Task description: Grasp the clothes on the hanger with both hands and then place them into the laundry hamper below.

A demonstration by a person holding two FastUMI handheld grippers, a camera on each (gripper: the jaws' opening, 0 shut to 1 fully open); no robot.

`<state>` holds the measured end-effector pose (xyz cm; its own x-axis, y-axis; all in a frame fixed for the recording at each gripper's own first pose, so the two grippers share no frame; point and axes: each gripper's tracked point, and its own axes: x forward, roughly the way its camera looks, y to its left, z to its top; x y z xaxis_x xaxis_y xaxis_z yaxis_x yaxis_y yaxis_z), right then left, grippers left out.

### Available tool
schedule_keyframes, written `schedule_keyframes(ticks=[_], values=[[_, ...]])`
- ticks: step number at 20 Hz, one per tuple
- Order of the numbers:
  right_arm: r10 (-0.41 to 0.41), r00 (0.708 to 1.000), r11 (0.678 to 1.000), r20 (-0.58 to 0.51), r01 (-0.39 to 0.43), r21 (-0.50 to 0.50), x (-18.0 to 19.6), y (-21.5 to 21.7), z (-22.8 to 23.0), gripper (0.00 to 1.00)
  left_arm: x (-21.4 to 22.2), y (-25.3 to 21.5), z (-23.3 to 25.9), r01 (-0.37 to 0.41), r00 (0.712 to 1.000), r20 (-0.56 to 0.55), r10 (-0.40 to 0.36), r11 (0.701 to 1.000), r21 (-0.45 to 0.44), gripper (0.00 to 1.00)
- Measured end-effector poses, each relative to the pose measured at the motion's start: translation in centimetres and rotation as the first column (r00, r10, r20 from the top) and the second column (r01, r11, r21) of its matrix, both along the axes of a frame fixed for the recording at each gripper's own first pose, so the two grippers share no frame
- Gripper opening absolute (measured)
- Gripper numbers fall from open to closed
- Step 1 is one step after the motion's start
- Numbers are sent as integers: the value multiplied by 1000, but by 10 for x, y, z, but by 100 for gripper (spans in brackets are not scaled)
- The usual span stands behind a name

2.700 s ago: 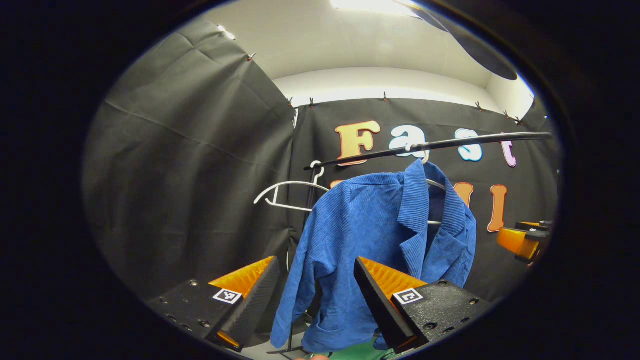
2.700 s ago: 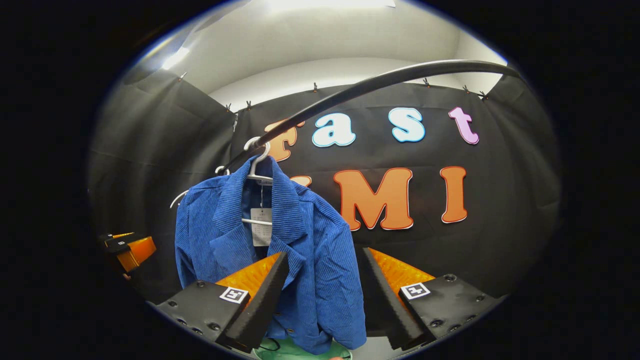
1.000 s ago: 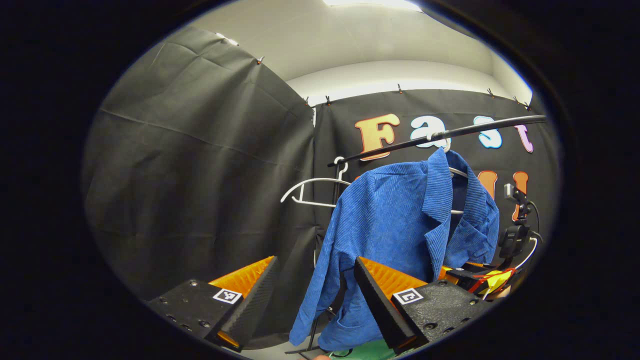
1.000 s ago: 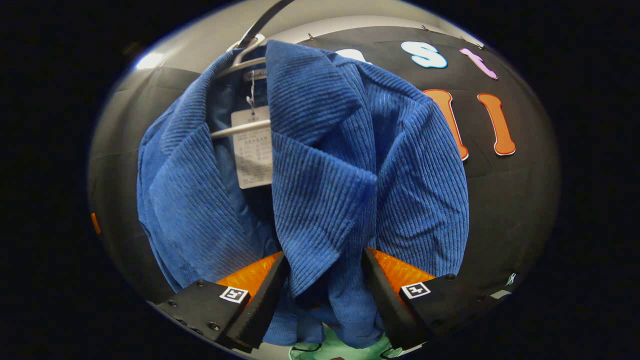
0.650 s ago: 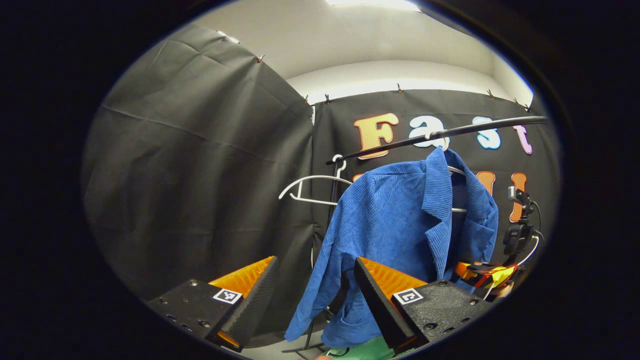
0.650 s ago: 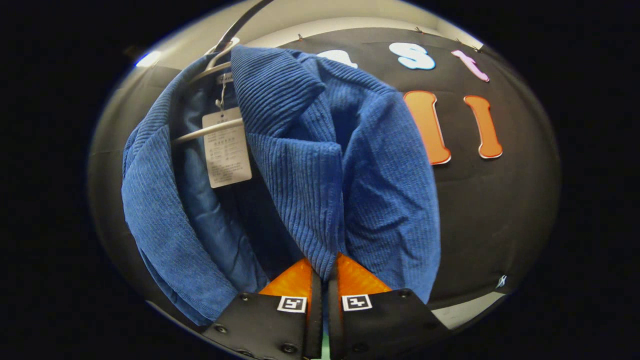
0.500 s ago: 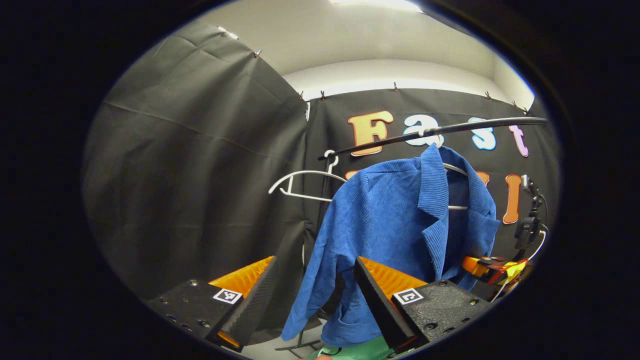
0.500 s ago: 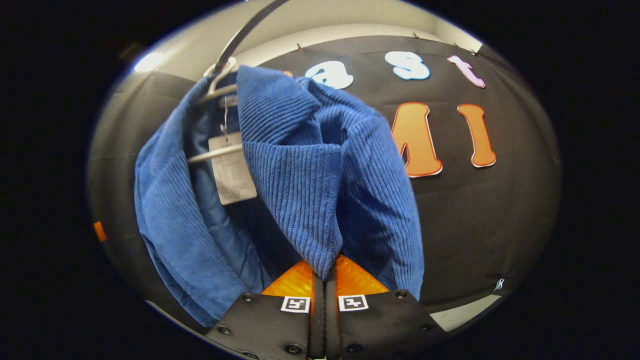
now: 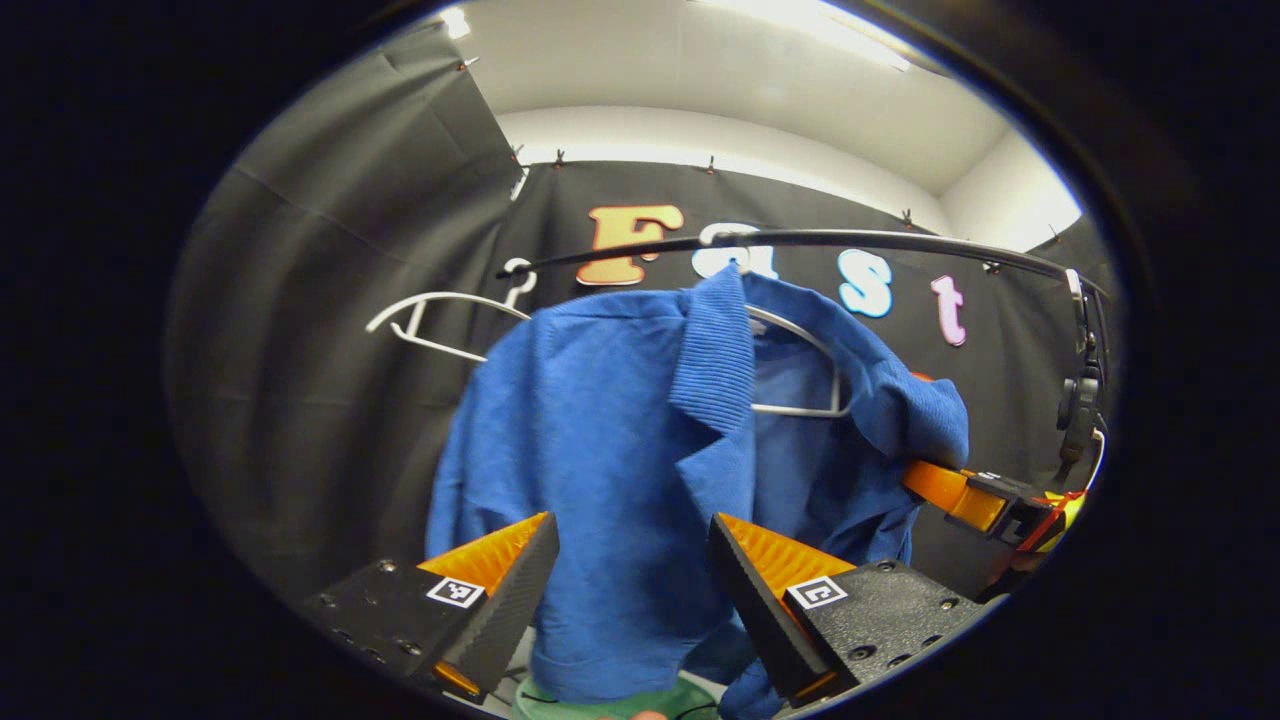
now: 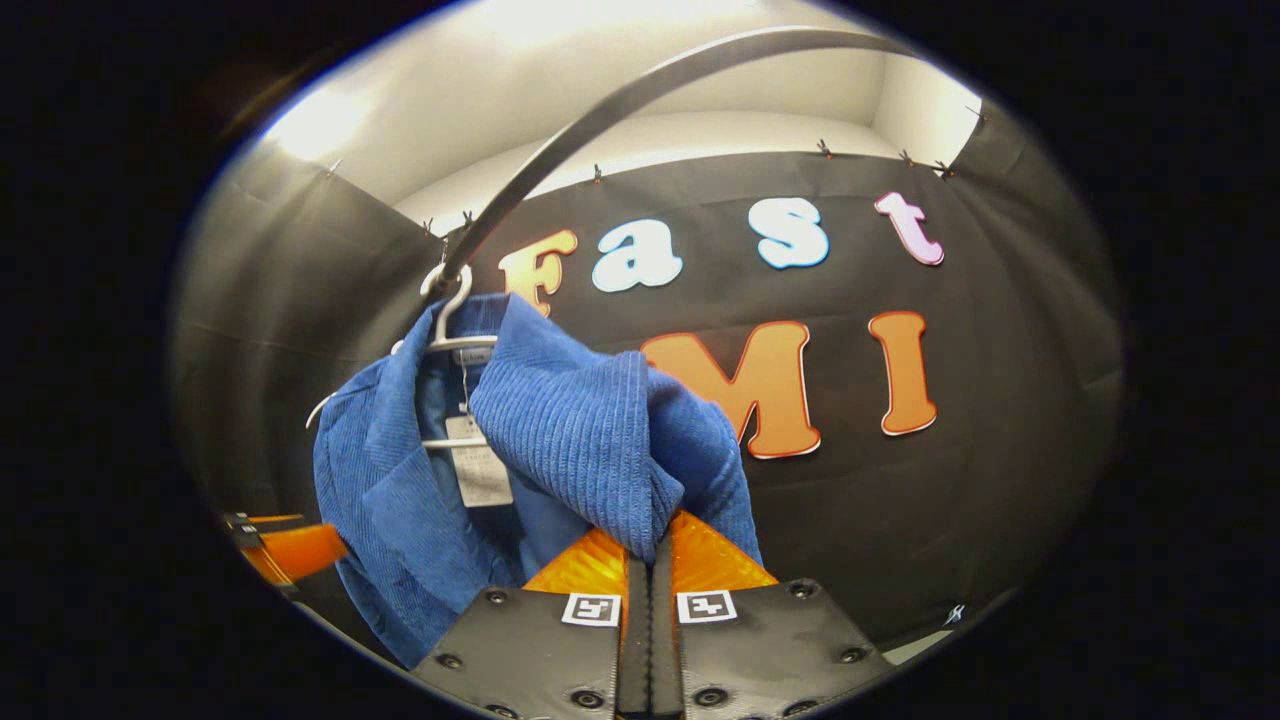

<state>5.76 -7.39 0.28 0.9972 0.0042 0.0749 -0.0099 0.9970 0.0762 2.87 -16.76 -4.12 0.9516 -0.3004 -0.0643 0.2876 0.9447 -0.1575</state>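
Jacket (image 10: 580, 420) lapel pinched in right claw (image 10: 648, 545); left claw (image 9: 630, 560) spread before it.

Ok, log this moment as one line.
right gripper: shut on jacket | left gripper: open, at jacket | jacket: on hanger

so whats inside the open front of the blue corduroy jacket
Inside the blue corduroy jacket hang a white hanger and a paper tag; the fabric covers the hanger's shoulder ends.

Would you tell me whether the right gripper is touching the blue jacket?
Touching: the right gripper view shows the right gripper shut on the blue jacket front edge.
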Motion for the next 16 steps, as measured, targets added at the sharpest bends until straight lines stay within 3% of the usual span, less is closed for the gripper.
schedule_keyframes(ticks=[2, 4, 6, 10, 11, 15, 16], values=[[-7, 999, 1000, 32, 8, -20, -3, -7, 8, 4, 2, -30, -2, 72, 997, -1, -72, 996, -60, 92], [-5, 999, 999, 42, 6, -43, -12, -9, 13, 7, 6, -49, -8, 99, 994, -25, -102, 990, -103, 95], [13, 999, 999, 44, -11, -41, -19, -9, 16, 7, 16, -55, -23, 59, 997, -53, -64, 994, -88, 91], [71, 996, 997, 56, -71, 7, -28, -6, 23, 7, 43, -66, -45, -21, 999, -32, 20, 1000, -12, 92], [84, 995, 996, 59, -86, 17, -32, -6, 22, 7, 49, -68, -47, -36, 999, -19, 36, 999, 3, 95], [159, 985, 987, 68, -160, 11, -44, 0, 22, 7, 70, -61, -46, -168, 984, 69, 163, 984, 64, 91], [174, 982, 985, 74, -175, 0, -47, 2, 24, 7, 76, -60, -46, -178, 982, 80, 172, 981, 72, 95]])
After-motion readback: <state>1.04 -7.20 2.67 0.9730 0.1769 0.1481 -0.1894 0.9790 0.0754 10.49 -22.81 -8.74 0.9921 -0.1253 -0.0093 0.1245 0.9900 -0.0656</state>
